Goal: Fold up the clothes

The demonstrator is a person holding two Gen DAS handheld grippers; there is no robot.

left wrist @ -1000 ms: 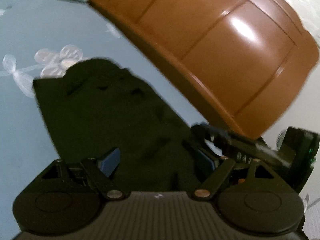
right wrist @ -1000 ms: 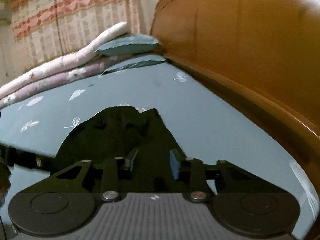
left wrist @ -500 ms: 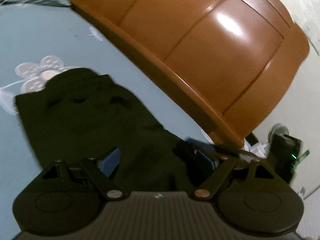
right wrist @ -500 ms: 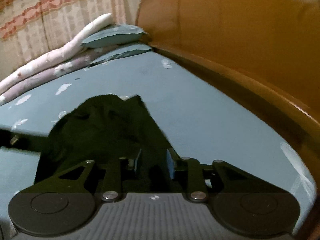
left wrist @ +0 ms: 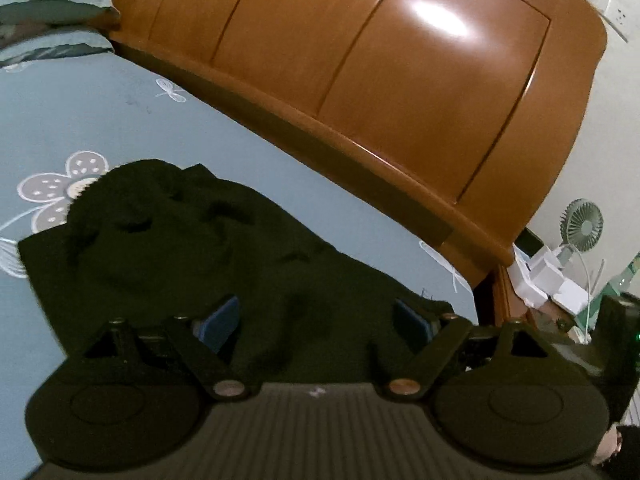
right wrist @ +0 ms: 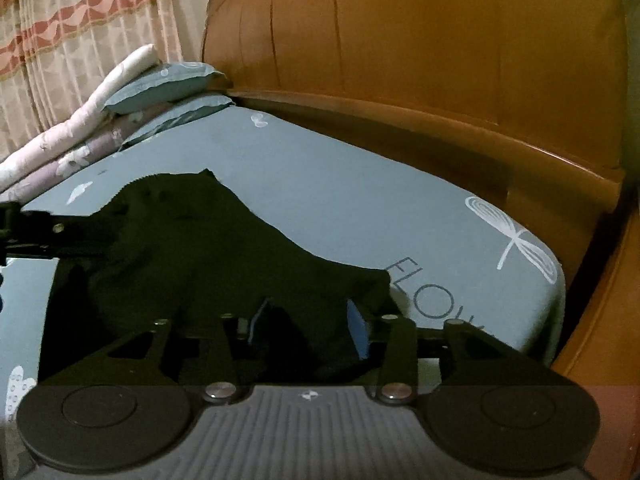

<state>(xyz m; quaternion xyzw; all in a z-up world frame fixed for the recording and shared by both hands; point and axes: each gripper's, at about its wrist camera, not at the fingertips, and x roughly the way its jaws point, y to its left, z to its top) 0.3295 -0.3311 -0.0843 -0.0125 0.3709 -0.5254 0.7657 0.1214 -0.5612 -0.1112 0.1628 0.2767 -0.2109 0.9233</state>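
Dark garment point(left wrist: 192, 248) lies rumpled on blue bedsheet point(left wrist: 100, 120) near wooden headboard point(left wrist: 400, 92). Left gripper point(left wrist: 316, 316) wide open, holds nothing. Right gripper point(right wrist: 306, 320) fingers have just been opening, cloth between, unpinched. Judged: fold laid, release step; next, pick fresh edge.

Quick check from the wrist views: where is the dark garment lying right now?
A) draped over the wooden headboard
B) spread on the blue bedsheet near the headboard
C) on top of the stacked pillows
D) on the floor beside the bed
B: the dark garment lies spread on the blue bedsheet, below the wooden headboard and apart from the pillows.
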